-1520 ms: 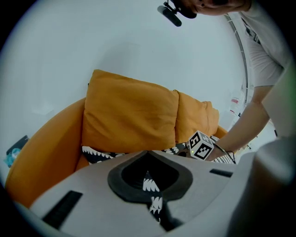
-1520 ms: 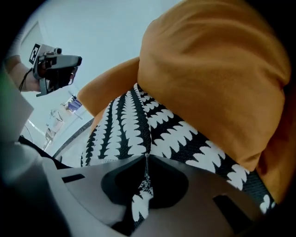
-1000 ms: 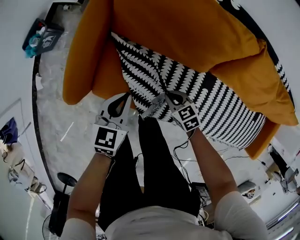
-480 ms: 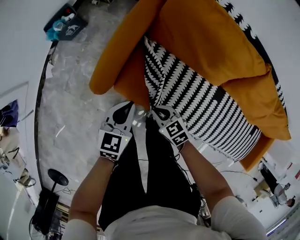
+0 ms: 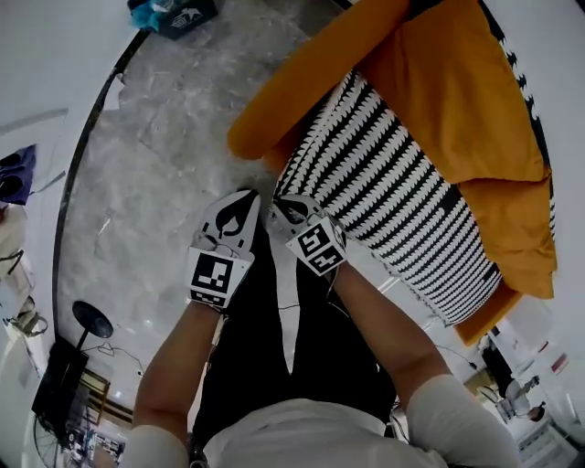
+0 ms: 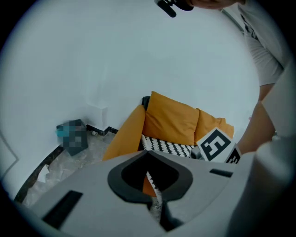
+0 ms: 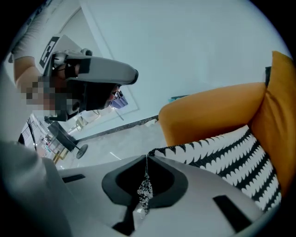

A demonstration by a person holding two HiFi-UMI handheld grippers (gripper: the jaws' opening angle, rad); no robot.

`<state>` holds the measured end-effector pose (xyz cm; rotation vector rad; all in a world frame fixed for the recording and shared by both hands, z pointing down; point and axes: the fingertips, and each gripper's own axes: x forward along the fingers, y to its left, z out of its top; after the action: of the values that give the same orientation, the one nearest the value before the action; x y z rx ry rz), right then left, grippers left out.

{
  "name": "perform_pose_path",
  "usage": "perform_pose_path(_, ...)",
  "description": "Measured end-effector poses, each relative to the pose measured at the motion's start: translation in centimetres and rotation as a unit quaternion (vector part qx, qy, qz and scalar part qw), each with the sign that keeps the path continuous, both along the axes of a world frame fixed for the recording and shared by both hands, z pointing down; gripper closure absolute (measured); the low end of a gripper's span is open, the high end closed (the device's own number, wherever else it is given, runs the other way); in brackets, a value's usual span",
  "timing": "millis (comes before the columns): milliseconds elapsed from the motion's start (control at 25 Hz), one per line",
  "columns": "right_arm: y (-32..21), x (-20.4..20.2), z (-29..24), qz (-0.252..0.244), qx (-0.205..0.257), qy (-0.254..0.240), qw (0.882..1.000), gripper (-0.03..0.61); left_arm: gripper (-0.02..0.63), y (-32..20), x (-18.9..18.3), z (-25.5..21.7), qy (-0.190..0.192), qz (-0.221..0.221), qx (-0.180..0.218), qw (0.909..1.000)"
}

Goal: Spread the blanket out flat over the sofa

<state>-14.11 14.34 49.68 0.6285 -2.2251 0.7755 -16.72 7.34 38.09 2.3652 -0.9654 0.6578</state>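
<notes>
A black-and-white patterned blanket [image 5: 402, 201] lies over the seat of an orange sofa [image 5: 439, 82], in front of its back cushions. My two grippers are side by side at the blanket's near end, by the sofa's armrest. The left gripper [image 5: 245, 196] is shut on a thin strip of the blanket's edge [image 6: 149, 178]. The right gripper [image 5: 280, 205] is shut on a bunched bit of the blanket's edge [image 7: 144, 187], and the cloth [image 7: 231, 152] runs taut from it back onto the seat. In the left gripper view the right gripper's marker cube [image 6: 215, 144] sits just to the right.
Grey marble floor [image 5: 155, 155] stretches left of the sofa up to a white wall. A teal and dark box [image 5: 174, 11] stands by the wall. A black round stand base [image 5: 91, 320] and cables are at the lower left. The person's black trousers [image 5: 265, 347] are below the grippers.
Both grippers have travelled along the sofa's front toward the armrest end, carrying the blanket's edge. They have drawn closer together. The sofa now sits further right in the head view.
</notes>
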Motion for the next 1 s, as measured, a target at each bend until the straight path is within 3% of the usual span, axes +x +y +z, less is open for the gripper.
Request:
perform_pose_path(320, -1.9, -5.8, 6.6, -0.031, -0.006, 0.044, 0.999, 0.546, 0.604, -0.2, -4.3, 2.3, 0.009, -0.035, -0.003, 0.9994)
perform_pose_path(520, -2.0, -7.6, 12.1, -0.023, -0.024, 0.072, 0.997, 0.546, 0.604, -0.8, -6.3, 4.6, 0.021, -0.048, -0.008, 0.9986)
perform_pose_path(1000, -2.9, -6.6, 20.6, -0.007, -0.048, 0.125, 0.991, 0.546, 0.604, 0.1, -8.5, 8.7, 0.016, -0.068, -0.051, 0.9963)
